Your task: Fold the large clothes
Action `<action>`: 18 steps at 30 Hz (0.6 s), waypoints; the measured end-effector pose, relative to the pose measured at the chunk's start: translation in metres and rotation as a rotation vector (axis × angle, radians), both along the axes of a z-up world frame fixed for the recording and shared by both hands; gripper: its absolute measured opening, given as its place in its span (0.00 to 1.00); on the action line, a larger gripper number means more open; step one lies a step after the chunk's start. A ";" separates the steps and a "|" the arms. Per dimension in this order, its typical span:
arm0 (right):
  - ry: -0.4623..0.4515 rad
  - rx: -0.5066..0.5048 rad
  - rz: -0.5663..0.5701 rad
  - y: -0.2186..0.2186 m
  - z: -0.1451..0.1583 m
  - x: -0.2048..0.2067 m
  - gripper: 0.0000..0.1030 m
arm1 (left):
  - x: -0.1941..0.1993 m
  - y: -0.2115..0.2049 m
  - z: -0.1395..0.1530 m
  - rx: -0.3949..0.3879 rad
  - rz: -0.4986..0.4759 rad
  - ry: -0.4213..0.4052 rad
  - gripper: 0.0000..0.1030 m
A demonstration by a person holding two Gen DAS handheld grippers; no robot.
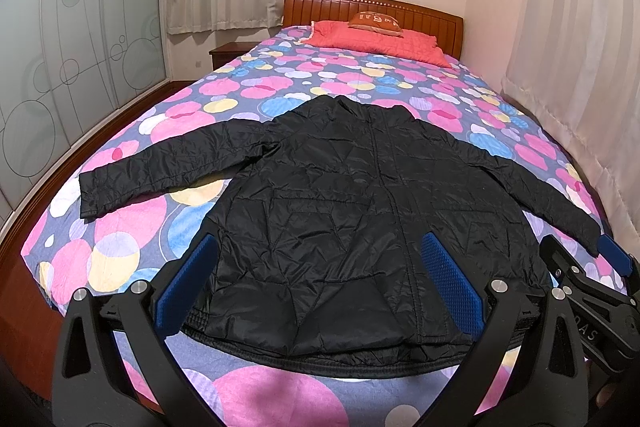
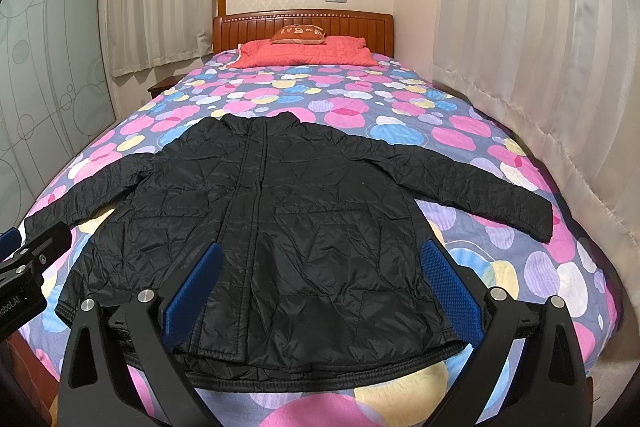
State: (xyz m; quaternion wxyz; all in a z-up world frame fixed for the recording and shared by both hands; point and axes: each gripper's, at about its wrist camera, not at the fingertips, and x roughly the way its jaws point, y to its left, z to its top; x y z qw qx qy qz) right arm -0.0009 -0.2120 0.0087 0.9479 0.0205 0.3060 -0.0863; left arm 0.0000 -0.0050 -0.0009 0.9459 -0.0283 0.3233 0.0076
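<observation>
**Q:** What is laid out, and how many garments are there?

**A:** One black quilted jacket (image 1: 352, 203) lies flat and face up on a bed (image 1: 120, 267), its front closed. The collar points toward the headboard (image 1: 372, 9), and the hem sits at the near end of the bed. Both of its two sleeves are spread out to the sides, one left, one right.

**Q:** What covers the bed?

**A:** One bedspread (image 2: 500, 259) printed with pink, blue, yellow and lilac circles. At the far end there are two cushions: a flat coral-red pillow (image 1: 380, 41) and, on top of it, a smaller orange cushion (image 1: 376, 19) with pale lettering.

**Q:** And the two grippers?

**A:** The left gripper (image 1: 320, 283) hovers above the jacket's hem with its two blue-padded fingers (image 1: 452, 283) spread wide and nothing between them. The right gripper (image 2: 320, 287) also hovers above the hem, likewise wide open and holding nothing. Each shows at the edge of the other's view: the right one by the cuff of the right sleeve, the left one by the cuff of the left sleeve.

**Q:** What else is in the room?

**A:** Pale curtains (image 2: 520, 47) hang along the walls, and a frosted sliding wardrobe (image 1: 80, 47) with circle patterns stands on the left.
</observation>
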 end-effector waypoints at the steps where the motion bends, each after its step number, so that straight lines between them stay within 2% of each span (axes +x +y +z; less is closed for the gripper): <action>1: 0.001 0.000 0.000 -0.002 -0.001 0.000 0.95 | 0.000 0.000 0.000 0.001 0.001 -0.001 0.98; 18: 0.003 0.000 0.001 -0.001 -0.001 0.000 0.95 | -0.001 0.000 0.001 -0.002 0.001 0.002 0.98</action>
